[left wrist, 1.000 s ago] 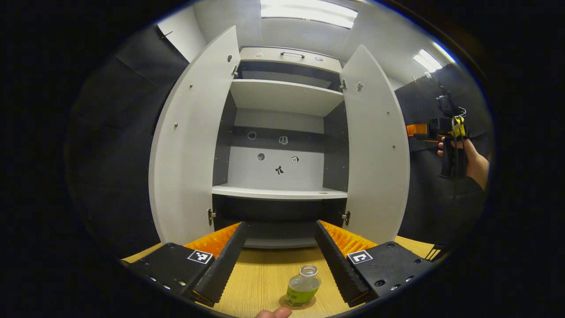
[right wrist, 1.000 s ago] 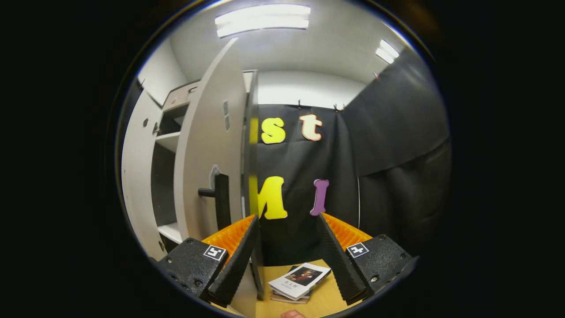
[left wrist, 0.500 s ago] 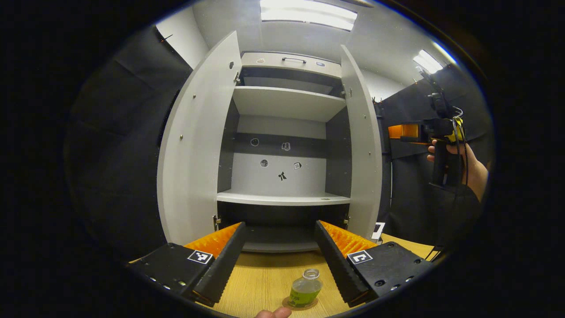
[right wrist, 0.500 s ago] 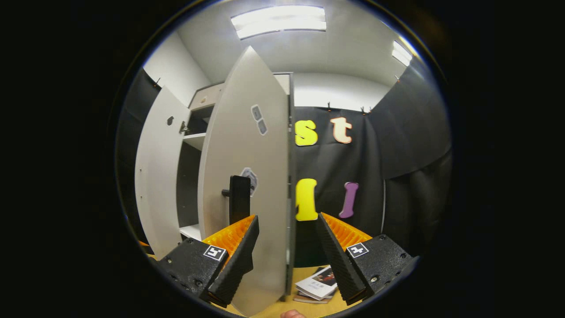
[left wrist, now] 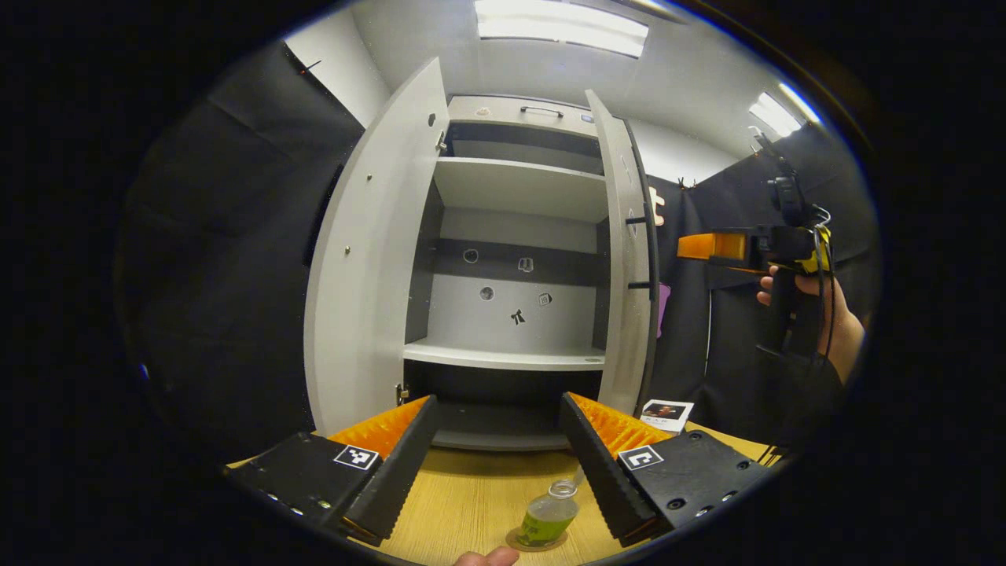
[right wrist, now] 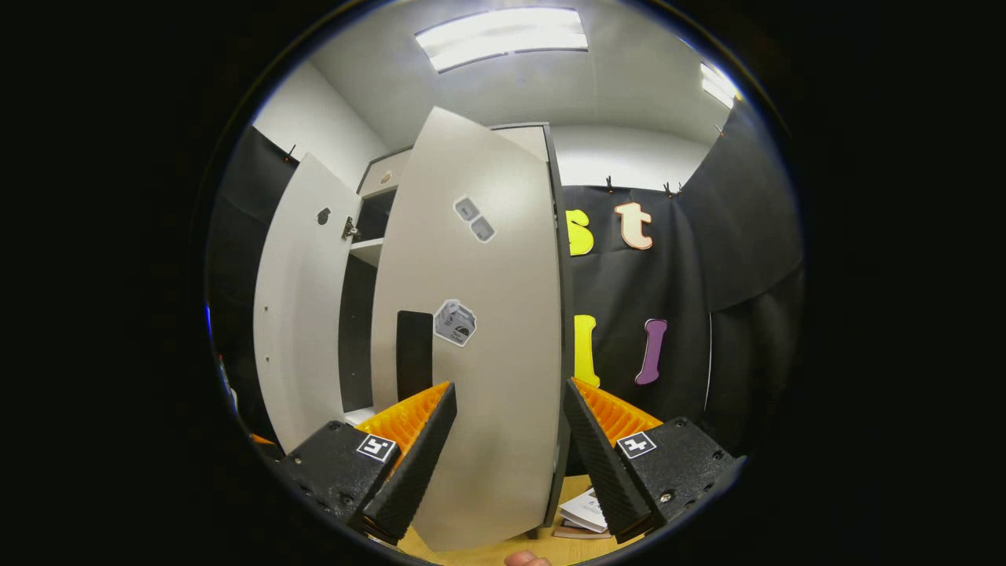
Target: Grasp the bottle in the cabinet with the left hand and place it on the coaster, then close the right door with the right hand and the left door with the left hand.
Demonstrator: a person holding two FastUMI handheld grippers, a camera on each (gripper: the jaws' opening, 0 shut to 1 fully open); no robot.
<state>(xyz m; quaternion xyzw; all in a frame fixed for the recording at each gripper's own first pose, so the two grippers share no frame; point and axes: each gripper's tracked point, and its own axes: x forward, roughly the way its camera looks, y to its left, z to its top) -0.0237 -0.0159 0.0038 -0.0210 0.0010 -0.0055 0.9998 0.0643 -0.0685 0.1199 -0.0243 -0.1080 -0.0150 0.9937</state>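
On the wooden bench (left wrist: pixel 471 503), between the spread fingers of the left gripper (left wrist: pixel 491 464), the bottle (left wrist: pixel 548 515) stands upright on the round coaster (left wrist: pixel 515 542); its cap is off and a green label wraps its body, with writing too small to read. Neither finger touches it. Beyond stands the cabinet (left wrist: pixel 519 236), its shelves bare, with a few small stickers on the back panel that cannot be read. Its left door (left wrist: pixel 369 259) is swung wide open, while the right door (left wrist: pixel 625 267) sits nearly edge-on in the left gripper view, partly closed. Farther right in that view a hand (left wrist: pixel 825 314) holds the right gripper (left wrist: pixel 695 246) level, apart from the door's edge. From the right gripper view, the right gripper (right wrist: pixel 507 440) has its fingers spread wide with nothing between them, facing the outer face of the right door (right wrist: pixel 479 330), which carries a dark handle (right wrist: pixel 414 354) and three small stickers whose print is illegible. Booklets (right wrist: pixel 585 511) lie on the bench just beside the door's lower corner.
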